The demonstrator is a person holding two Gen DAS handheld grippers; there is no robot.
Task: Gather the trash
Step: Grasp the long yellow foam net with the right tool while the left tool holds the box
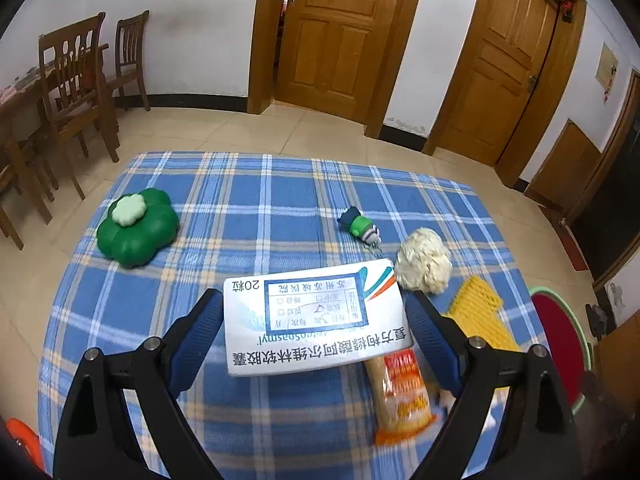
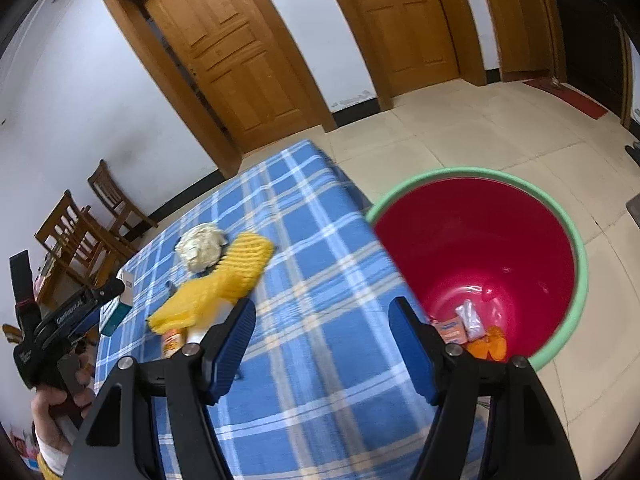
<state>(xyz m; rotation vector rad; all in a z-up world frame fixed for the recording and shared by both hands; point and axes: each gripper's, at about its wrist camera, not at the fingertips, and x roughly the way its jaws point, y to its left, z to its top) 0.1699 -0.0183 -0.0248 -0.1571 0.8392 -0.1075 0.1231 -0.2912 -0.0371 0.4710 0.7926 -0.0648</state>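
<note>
The left gripper (image 1: pixel 314 316) was found spread wide, its fingers (image 1: pixel 200 336) flanking the white medicine box (image 1: pixel 316 316) on the checked counter (image 1: pixel 260 208) without closing on it. A squeeze across the short sides was judged soundest. The right gripper (image 2: pixel 322 340) hung released and empty beside the red bin (image 2: pixel 480 240), already holding wrappers.

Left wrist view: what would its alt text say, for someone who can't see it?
Open left tongs straddle a white medicine box lying on a blue plaid tablecloth. An orange snack wrapper, crumpled paper ball and yellow foam net lie to its right; a green clover-shaped toy sits far left.
</note>
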